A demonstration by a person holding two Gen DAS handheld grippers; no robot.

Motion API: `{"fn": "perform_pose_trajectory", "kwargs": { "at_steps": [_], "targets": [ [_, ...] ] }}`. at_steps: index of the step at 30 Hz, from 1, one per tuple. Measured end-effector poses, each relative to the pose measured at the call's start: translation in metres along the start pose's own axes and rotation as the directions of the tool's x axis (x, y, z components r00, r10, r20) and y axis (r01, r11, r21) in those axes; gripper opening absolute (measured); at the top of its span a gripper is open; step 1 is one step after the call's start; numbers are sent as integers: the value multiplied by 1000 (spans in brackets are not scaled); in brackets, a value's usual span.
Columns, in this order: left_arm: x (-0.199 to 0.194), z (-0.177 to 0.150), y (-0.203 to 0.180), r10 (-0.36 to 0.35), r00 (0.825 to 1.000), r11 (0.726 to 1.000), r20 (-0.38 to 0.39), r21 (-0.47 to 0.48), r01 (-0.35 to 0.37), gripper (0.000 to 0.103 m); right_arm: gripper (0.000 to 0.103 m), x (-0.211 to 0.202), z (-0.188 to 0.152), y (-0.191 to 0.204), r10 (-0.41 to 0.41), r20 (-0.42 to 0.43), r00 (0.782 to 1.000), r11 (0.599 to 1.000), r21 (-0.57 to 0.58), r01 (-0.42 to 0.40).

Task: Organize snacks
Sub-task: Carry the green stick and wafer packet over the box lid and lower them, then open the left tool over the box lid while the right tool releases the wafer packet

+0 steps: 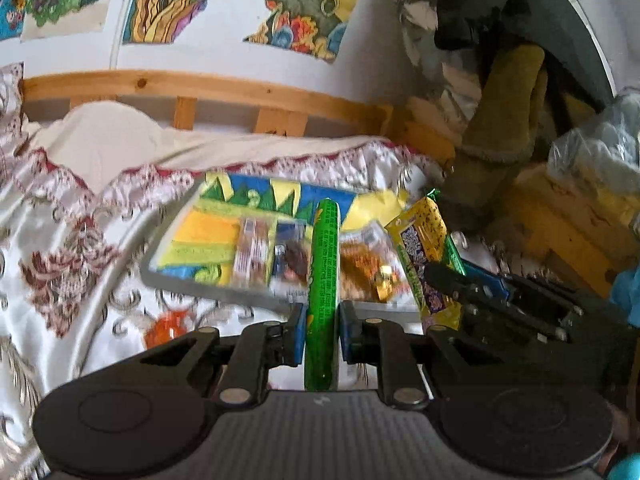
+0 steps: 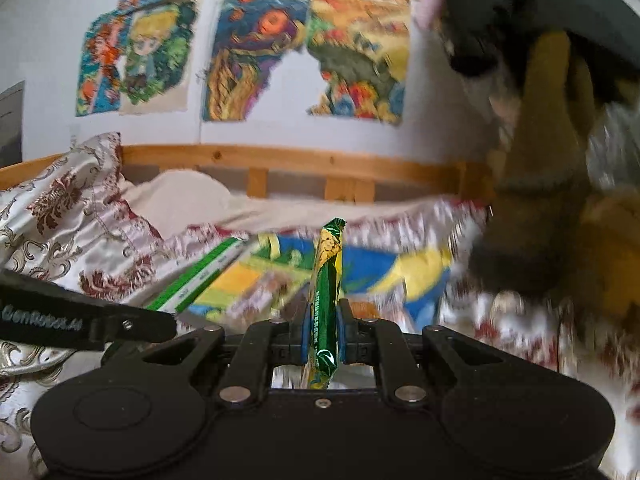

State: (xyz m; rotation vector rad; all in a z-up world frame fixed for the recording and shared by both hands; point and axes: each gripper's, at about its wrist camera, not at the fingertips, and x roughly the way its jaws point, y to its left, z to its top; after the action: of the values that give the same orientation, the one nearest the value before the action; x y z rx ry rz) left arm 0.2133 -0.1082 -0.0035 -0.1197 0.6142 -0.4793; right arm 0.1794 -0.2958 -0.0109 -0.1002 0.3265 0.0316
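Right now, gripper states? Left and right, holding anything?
Left gripper: closed on a green snack pack, held on edge.
Right gripper: closed on a green-and-yellow snack bar, held on edge.

Tray point(image 1: 188, 280) on bedspread point(image 1: 72, 240), before wooden bed rail point(image 1: 224, 88); posters point(image 1: 184, 0) on wall behind. On tray: several snack packets, side by side. Snack tube point(image 1: 323, 280) between left gripper point(image 1: 320, 336) pads, above tray. Snack bar point(image 2: 327, 300) between right gripper point(image 2: 325, 336) pads, right of tube. Plush toy point(image 1: 504, 112) at right.
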Motion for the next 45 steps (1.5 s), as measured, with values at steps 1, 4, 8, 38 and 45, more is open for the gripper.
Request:
{"fn": "perform_pose_trajectory", "kwargs": {
  "at_steps": [1, 4, 8, 38, 45],
  "targets": [
    [3, 6, 0, 5, 1000, 1000, 16, 1, -5, 18, 13, 2, 1, -1, 5, 19, 1000, 1000, 0, -5],
    [16, 26, 0, 21, 998, 1000, 54, 6, -21, 18, 13, 12, 6, -9, 13, 69, 998, 1000, 7, -14],
    [48, 52, 2, 28, 996, 999, 86, -18, -27, 18, 13, 34, 11, -23, -1, 101, 995, 999, 39, -3],
    [198, 43, -1, 46, 990, 995, -134, -76, -57, 46, 39, 128, -24, -59, -29, -134, 991, 993, 108, 44],
    [163, 51, -5, 112, 990, 993, -90, -34, -115, 72, 74, 108, -13, -58, -28, -63, 998, 992, 121, 35]
  ]
}}
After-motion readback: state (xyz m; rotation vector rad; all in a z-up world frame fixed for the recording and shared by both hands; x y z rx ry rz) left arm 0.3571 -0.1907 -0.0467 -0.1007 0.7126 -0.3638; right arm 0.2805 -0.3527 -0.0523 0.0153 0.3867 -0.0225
